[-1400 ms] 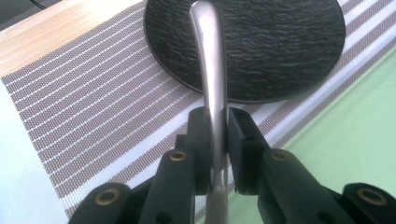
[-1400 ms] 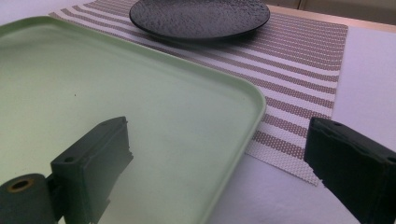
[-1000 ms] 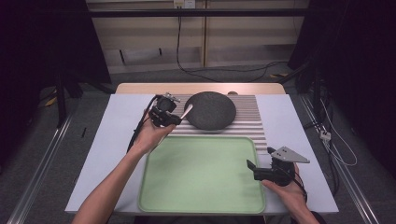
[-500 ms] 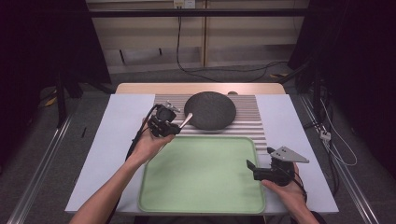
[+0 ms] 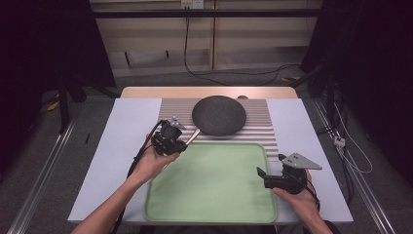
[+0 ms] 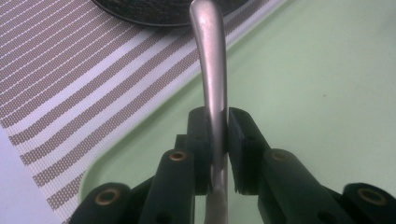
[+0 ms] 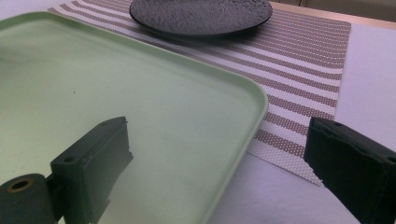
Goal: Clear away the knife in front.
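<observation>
Left gripper [image 5: 179,142] drawn back toward tray [image 5: 214,204], spoon [image 6: 212,70] clamped

Dark plate [image 5: 218,115] rests on striped mat [image 5: 263,127] behind green tray [image 5: 214,180].

I find no writing, label, brand, number or sign that I can read on anything in front of me.
</observation>
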`<action>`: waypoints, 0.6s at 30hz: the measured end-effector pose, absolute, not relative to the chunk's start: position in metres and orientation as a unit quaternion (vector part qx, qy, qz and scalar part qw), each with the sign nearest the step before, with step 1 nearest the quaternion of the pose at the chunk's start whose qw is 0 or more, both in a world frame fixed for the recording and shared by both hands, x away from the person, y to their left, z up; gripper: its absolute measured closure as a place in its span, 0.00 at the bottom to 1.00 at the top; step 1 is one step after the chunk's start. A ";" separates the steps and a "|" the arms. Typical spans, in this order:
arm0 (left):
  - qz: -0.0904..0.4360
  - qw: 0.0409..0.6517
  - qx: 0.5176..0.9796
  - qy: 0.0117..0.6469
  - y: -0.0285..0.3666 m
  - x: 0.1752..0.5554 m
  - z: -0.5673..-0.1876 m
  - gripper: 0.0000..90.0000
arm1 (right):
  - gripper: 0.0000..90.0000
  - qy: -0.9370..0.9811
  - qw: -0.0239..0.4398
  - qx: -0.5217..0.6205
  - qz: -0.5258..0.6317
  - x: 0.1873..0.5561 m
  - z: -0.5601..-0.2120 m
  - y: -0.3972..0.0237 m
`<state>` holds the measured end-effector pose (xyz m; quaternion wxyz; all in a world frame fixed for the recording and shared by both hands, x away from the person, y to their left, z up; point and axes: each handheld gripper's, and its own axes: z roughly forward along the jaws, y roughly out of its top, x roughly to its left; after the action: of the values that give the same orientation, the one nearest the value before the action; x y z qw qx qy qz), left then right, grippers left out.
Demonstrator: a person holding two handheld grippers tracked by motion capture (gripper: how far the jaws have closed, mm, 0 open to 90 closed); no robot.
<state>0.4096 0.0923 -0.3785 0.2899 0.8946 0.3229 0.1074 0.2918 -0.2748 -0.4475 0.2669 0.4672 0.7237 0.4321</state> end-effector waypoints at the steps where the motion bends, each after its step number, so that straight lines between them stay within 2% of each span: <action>1: 0.107 0.290 0.895 0.323 0.092 0.410 -0.378 0.89 | 0.08 0.724 0.267 0.467 0.432 0.292 -0.447 -0.275; 18: 0.080 0.264 0.894 0.353 0.106 0.398 -0.407 0.89 | 0.08 0.725 0.266 0.467 0.431 0.292 -0.447 -0.274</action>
<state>0.3982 0.1056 -0.4072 0.2635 0.8940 0.3534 0.0803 0.2921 -0.2739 -0.4474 0.2663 0.4665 0.7253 0.4305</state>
